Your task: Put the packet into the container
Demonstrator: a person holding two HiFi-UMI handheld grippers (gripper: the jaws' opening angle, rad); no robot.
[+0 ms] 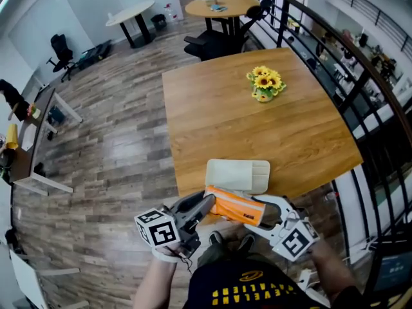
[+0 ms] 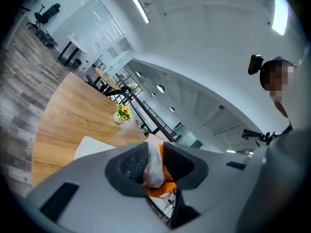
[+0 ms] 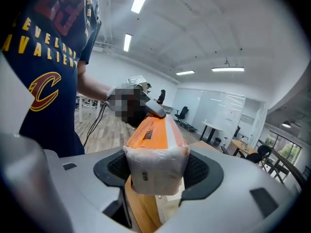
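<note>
Orange packet (image 1: 235,206) at lower centre, left gripper (image 1: 208,203) jaws pinching one end, right gripper (image 1: 265,215) jaws clasping the other, container (image 1: 238,176) sitting just above.

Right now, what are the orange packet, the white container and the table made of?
The packet looks like thin plastic film: shiny, crinkled, bunched whitish at its ends. The container seems matte cream plastic, smooth with rounded corners. The table looks like wood or a wood-look top: brown with grain lines.
</note>
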